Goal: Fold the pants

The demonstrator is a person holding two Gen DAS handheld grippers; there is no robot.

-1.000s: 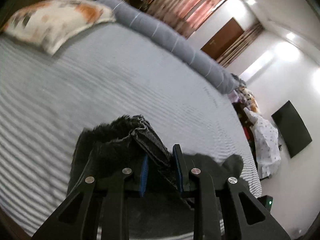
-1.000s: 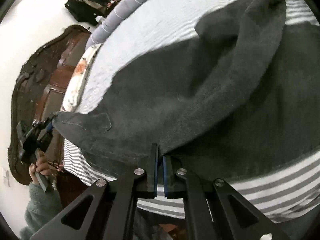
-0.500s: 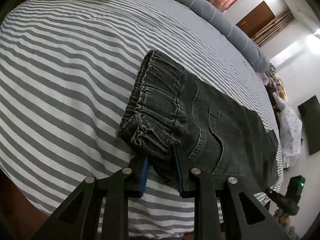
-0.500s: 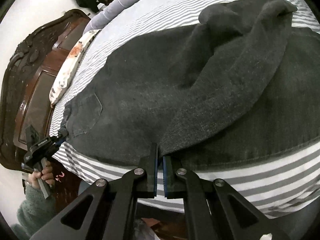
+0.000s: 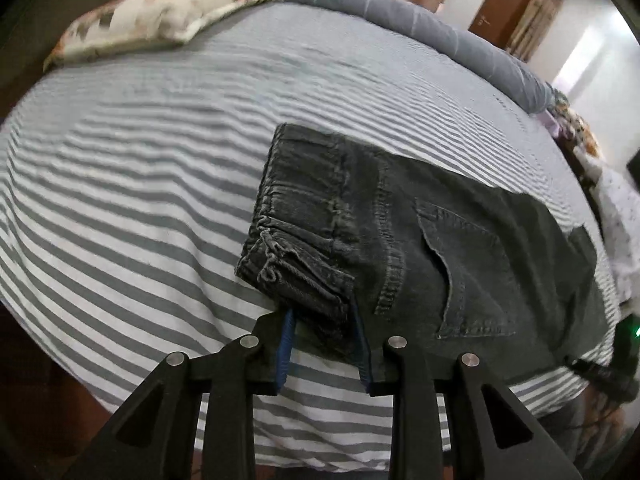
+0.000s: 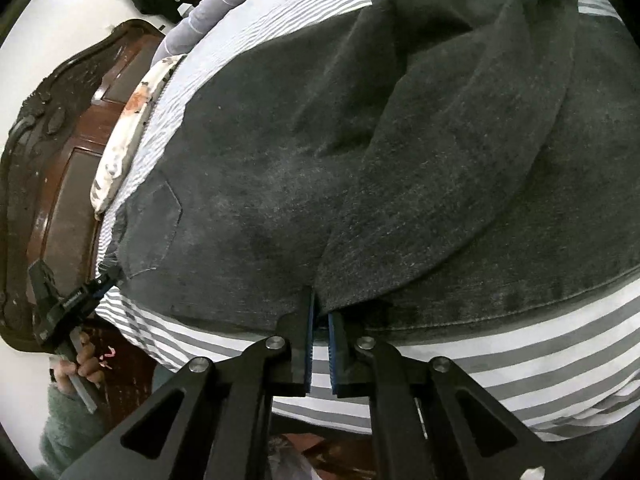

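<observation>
Pants (image 5: 460, 248): dark grey denim, matt, washed-out, raised seam stitching; waistband gathered, cord drawstring. Seen closer, the weave is coarse and flecked. Bed sheet (image 5: 140, 200): grey-and-white striped cloth, matt, faintly crinkled. Pillow (image 5: 160, 16): soft printed fabric. Headboard (image 6: 60, 152): carved dark wood, glossy varnish. Left gripper (image 5: 322, 352) and right gripper (image 6: 319, 344): matt black plastic, bright metal pins, ribbed blue pads.

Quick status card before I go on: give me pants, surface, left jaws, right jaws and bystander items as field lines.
pants: dark denim pants lying flat on the bed, waistband toward left gripper, a leg folded over in the right wrist view
surface: striped sheet
left gripper: jaws have just been opening, waistband corner between them, grip loosening
right gripper: jaws have just been opening, narrow gap, cloth edge at the tips
other: patterned pillow, grey bolster
</observation>
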